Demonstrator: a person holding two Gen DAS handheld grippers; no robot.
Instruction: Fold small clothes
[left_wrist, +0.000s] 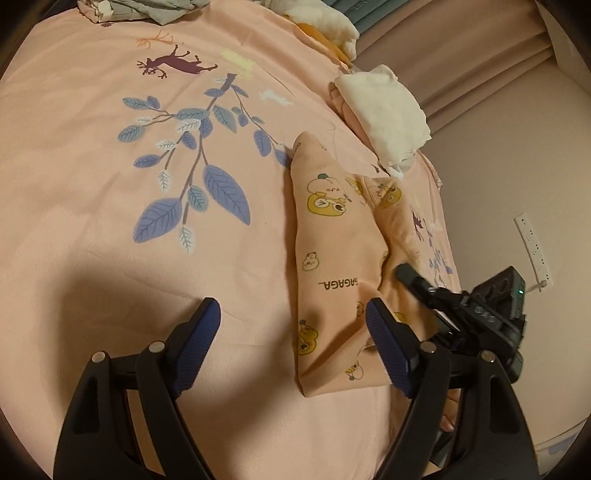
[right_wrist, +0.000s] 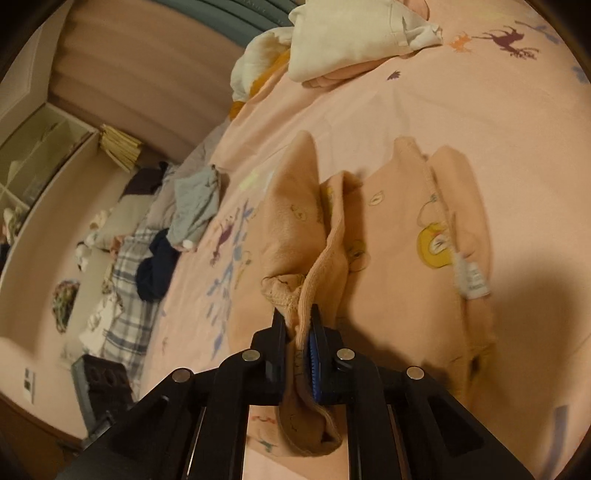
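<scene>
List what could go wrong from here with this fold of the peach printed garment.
1. The right tool pinches only a bunched edge of the peach garment; pulling could drag the whole piece and undo the fold.
2. The left tool is open with one finger over the cloth; closing here might also catch the bedsheet.
3. The tools sit close together and could collide.
</scene>
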